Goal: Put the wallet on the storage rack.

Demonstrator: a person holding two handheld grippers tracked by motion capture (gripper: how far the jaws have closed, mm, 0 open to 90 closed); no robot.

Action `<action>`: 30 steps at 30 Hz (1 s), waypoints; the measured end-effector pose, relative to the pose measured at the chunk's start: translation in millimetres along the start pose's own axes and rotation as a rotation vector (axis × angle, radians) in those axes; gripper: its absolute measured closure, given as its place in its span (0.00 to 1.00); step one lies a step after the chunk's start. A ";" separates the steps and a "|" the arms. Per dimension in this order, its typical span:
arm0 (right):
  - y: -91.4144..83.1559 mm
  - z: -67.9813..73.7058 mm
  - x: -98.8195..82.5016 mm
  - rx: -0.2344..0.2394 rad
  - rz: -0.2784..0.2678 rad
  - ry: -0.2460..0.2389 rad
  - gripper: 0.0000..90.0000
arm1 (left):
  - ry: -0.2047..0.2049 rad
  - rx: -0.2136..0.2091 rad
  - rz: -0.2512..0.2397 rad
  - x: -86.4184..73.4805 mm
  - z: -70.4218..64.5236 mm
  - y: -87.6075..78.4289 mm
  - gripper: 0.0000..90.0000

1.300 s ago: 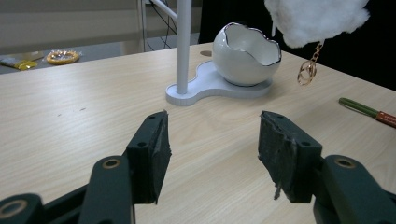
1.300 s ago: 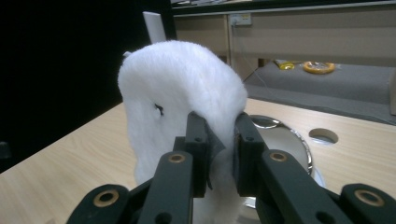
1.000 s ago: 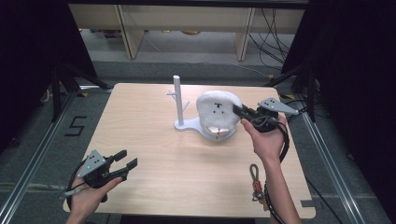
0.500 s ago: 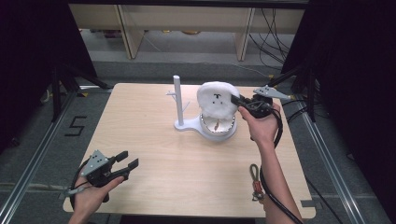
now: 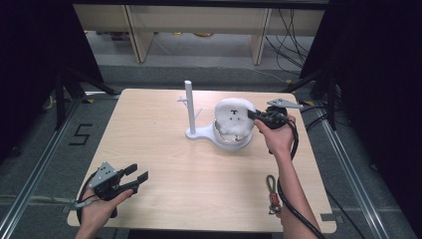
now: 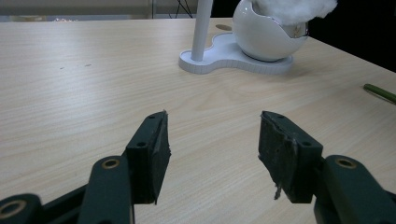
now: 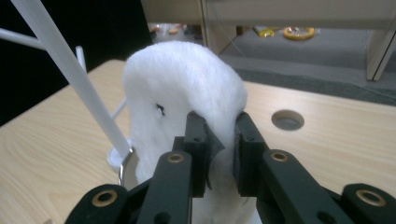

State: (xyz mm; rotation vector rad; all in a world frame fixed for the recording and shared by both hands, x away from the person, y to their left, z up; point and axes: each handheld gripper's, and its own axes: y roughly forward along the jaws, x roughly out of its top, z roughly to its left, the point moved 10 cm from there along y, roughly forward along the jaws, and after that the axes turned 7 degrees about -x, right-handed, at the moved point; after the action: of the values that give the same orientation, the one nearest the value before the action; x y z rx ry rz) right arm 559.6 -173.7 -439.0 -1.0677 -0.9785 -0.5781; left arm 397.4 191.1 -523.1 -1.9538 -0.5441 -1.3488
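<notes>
A white plush toy with a small black stitched face stands upright in a round white bowl on a white stand base. My right gripper is shut on the plush toy's right edge, pinching its fur between the jaws. A white post with short pegs rises from the same base, left of the bowl. My left gripper rests low over the table's near left corner, jaws open and empty, far from the bowl.
The light wooden table has a round cable hole near the right gripper. A strap with a red-brown clip lies near the front right edge. Black cables trail from both grippers. Dark floor and shelving lie beyond the table.
My right gripper has raised the plush toy from lying tilted over the bowl to standing upright in it. The left gripper has barely shifted.
</notes>
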 end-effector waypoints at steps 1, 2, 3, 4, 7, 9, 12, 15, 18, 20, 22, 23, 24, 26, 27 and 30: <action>0.0 0.0 0.0 0.000 0.000 0.000 0.88 | 0.001 -0.007 -0.005 0.3 -0.1 0.7 0.47; 0.8 -1.8 -1.4 0.005 0.004 -0.016 0.88 | 0.001 -0.006 -0.006 0.4 0.0 0.8 0.47; 1.6 -3.3 -2.8 0.010 0.009 -0.037 0.88 | -0.002 -0.004 -0.005 0.3 0.1 0.9 0.47; 2.3 -5.1 -4.2 0.006 0.019 -0.047 0.88 | -0.002 -0.004 -0.005 0.3 0.1 1.0 0.47; 3.7 -7.0 -8.0 -0.005 0.062 -0.070 0.88 | -0.003 0.003 0.004 -1.0 0.2 0.8 0.47; 6.0 -8.0 -9.4 -0.010 0.086 -0.080 0.89 | -0.002 0.001 0.005 -1.7 0.0 1.4 0.47; 9.1 -7.4 -12.4 -0.027 0.129 -0.081 0.89 | -0.003 -0.002 0.009 -3.1 -0.4 2.3 0.47; 14.4 -9.6 -13.6 -0.053 0.144 -0.115 0.89 | 0.001 -0.004 0.014 -4.1 -0.5 3.1 0.47; 20.1 -11.3 -13.6 -0.084 0.140 -0.131 0.88 | 0.004 -0.007 0.019 -5.3 -1.5 3.5 0.47; 22.1 -11.2 -14.6 -0.094 0.143 -0.141 0.88 | 0.003 -0.006 0.022 -6.1 -2.1 4.1 0.47; 22.4 -9.1 -16.8 -0.112 0.151 -0.122 0.87 | 0.002 -0.005 0.025 -6.7 -2.2 4.2 0.47; 22.7 -11.8 -16.5 -0.120 0.144 -0.157 0.87 | 0.001 -0.005 0.024 -6.5 -2.3 4.3 0.46; 22.8 -11.8 -16.8 -0.126 0.144 -0.158 0.86 | 0.001 -0.004 0.023 -6.2 -2.4 4.4 0.46; 22.9 -11.6 -16.3 -0.135 0.146 -0.154 0.84 | 0.000 -0.005 0.021 -5.7 -2.9 4.7 0.46; 23.6 -9.7 -16.6 -0.130 0.149 -0.139 0.83 | 0.000 -0.012 0.015 -5.2 -3.4 5.4 0.46; 21.7 -10.9 -15.7 -0.142 0.149 -0.142 0.76 | -0.002 -0.009 0.018 -6.2 -3.3 6.3 0.45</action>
State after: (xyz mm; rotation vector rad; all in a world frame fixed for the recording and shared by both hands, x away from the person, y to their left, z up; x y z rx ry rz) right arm 573.5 -175.8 -464.3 -1.3110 -0.9819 -0.4595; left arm 397.2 184.6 -530.0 -1.9628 -0.5206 -1.3409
